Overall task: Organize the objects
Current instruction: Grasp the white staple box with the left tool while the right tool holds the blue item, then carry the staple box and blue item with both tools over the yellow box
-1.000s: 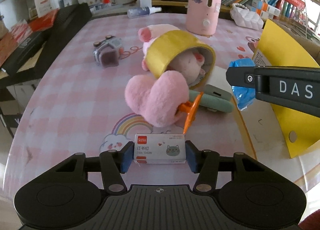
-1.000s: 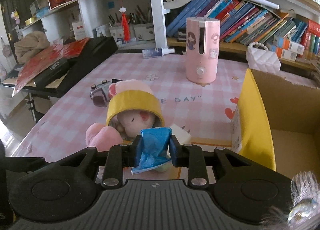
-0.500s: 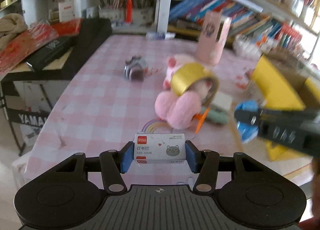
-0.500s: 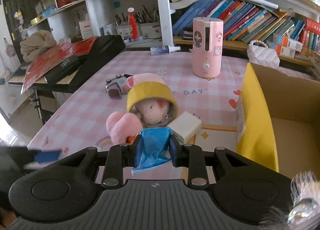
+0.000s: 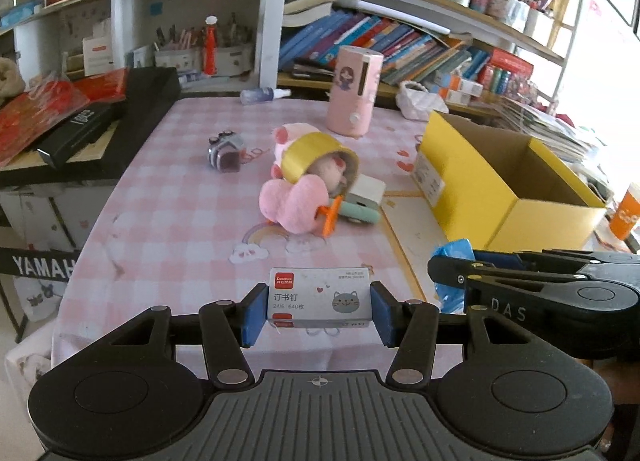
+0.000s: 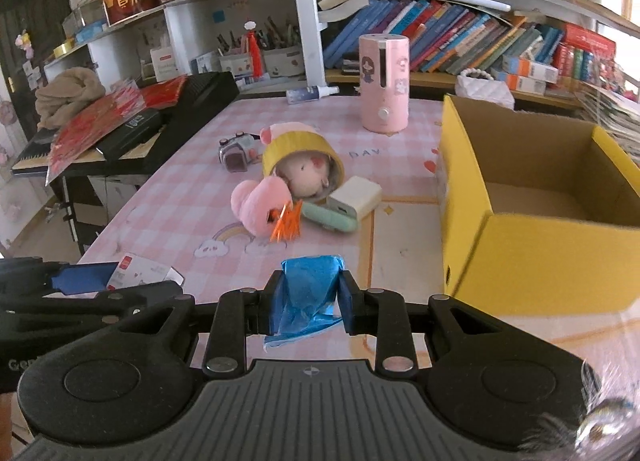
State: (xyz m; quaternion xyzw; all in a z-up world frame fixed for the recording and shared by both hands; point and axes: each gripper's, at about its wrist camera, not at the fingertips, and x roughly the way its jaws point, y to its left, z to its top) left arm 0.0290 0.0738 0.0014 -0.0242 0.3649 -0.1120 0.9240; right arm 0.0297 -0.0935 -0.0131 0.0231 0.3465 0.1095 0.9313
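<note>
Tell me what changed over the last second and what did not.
Both tools pulled back and up from the table: the pile around the plush pig now sits farther off, and the yellow box shows its open inside. The left tool still clamps the staple box; the right tool still clamps the blue bag roll.

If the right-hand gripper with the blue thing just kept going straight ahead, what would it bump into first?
Probably the orange comb beside the pink plush heart, past bare tablecloth; depth is uncertain. The yellow box sits off to its right.
</note>
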